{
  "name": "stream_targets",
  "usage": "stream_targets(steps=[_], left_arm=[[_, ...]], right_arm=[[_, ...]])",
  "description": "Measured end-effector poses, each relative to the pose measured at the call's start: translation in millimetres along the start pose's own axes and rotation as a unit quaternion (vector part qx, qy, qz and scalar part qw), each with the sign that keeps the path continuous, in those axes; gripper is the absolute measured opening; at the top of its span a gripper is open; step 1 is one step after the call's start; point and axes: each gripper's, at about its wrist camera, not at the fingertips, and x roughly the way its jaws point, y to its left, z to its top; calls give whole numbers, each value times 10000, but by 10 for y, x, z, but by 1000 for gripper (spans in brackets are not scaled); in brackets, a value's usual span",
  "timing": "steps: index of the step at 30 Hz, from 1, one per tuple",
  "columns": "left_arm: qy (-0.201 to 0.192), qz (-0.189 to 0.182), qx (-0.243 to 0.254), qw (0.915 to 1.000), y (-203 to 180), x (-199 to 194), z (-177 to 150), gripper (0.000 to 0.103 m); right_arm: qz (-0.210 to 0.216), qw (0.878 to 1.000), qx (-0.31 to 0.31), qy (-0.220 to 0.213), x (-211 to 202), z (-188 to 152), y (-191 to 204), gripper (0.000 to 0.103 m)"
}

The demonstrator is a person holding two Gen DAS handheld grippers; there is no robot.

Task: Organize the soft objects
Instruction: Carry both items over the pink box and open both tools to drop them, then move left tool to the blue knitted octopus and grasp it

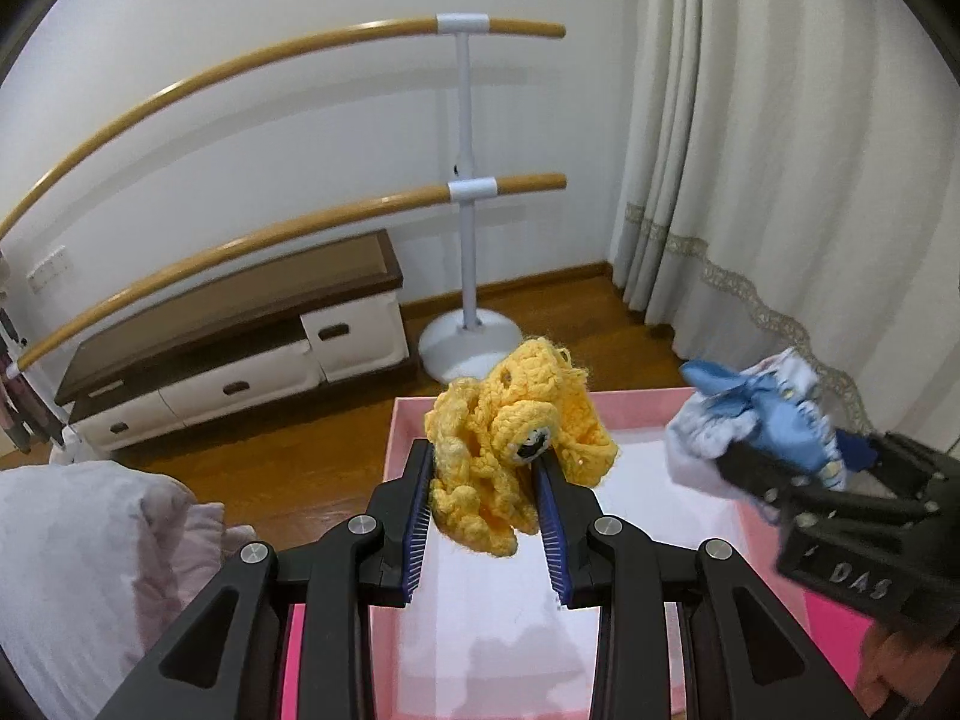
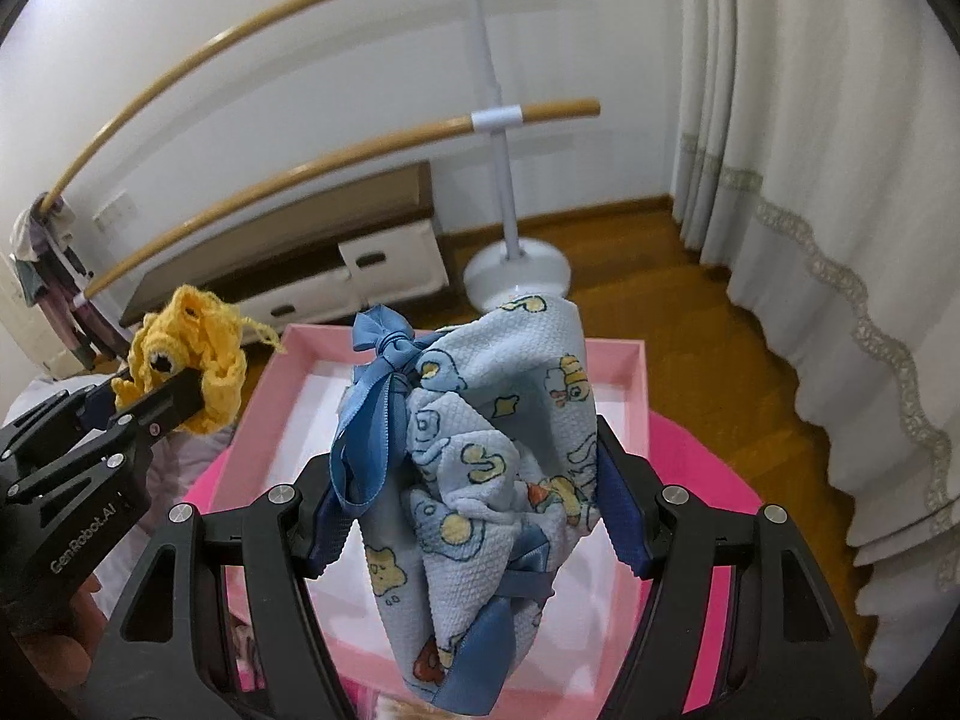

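Left gripper (image 1: 486, 468): jaws pinching yellow crocheted yarn toy (image 1: 516, 438) above shallow pink cardboard box (image 1: 408, 414) | right gripper (image 2: 474, 516): jaws pinching pale blue printed cloth bundle (image 2: 498, 450) | advice: lower each well inside box walls before releasing.

"GenRobot.AI" is being shown in white on the black left gripper (image 2: 157, 387) body; "DAS" is being shown on the black right gripper (image 1: 774, 468) body.
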Motion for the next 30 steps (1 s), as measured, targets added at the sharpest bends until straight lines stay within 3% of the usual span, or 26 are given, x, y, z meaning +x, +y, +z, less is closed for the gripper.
stream_targets(steps=[4,8,10,12,15,18,25,30], left_arm=[[206,-52,-8,9998,-25,394,249,30],[338,-108,-12,9994,-41,637,419,37],[392,-143,-67,9991,-17,735,502,48],[359,-157,-101,9992,27,715,521,70],[154,-91,-89,9998,82,616,533,89],[2,-38,-121,9999,141,530,571,101],[-322,87,-128,9994,226,101,480,103],[-661,177,-111,9976,217,-391,97,103]], right_arm=[[-3,9998,63,214,245,35,-57,66],[-12,9995,153,262,324,37,-94,68],[5,9994,217,254,328,40,-120,73],[-28,9993,293,235,305,36,-148,83],[-3,9994,332,130,230,44,-171,96],[-45,9990,438,14,131,68,-208,103],[-111,9982,554,-216,-221,47,-186,103],[-101,9977,438,-507,-680,-134,-92,103]])
